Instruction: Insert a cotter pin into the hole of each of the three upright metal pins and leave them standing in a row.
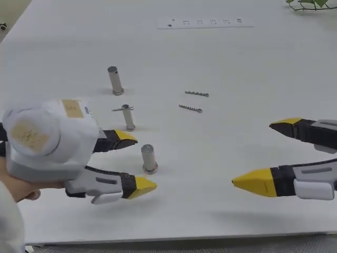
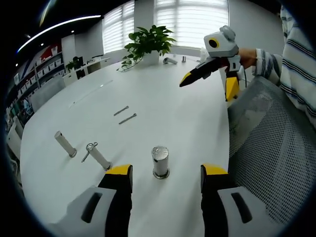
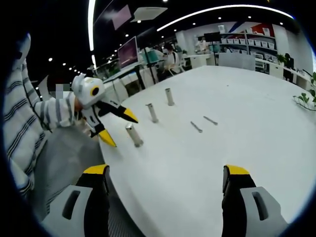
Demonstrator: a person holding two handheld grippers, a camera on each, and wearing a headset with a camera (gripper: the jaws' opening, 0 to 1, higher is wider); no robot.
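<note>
Three upright metal pins stand in a diagonal row on the white table: a far pin (image 1: 114, 80), a middle pin (image 1: 128, 117) with a cotter pin (image 1: 121, 108) through its top, and a near pin (image 1: 149, 158). Two loose cotter pins (image 1: 197, 94) (image 1: 190, 108) lie to their right. My left gripper (image 1: 136, 162) is open, its yellow tips on either side of the near pin (image 2: 160, 162) without touching it. My right gripper (image 1: 266, 154) is open and empty, well right of the pins. The right gripper view has the near pin (image 3: 134, 135), the middle pin (image 3: 152, 113) and the far pin (image 3: 169, 97).
A printed paper strip (image 1: 205, 22) lies at the table's far side, with plant leaves (image 1: 310, 4) at the far right corner. The table's front edge (image 1: 174, 238) runs just below the grippers. A mesh chair (image 2: 269, 148) stands beside the table.
</note>
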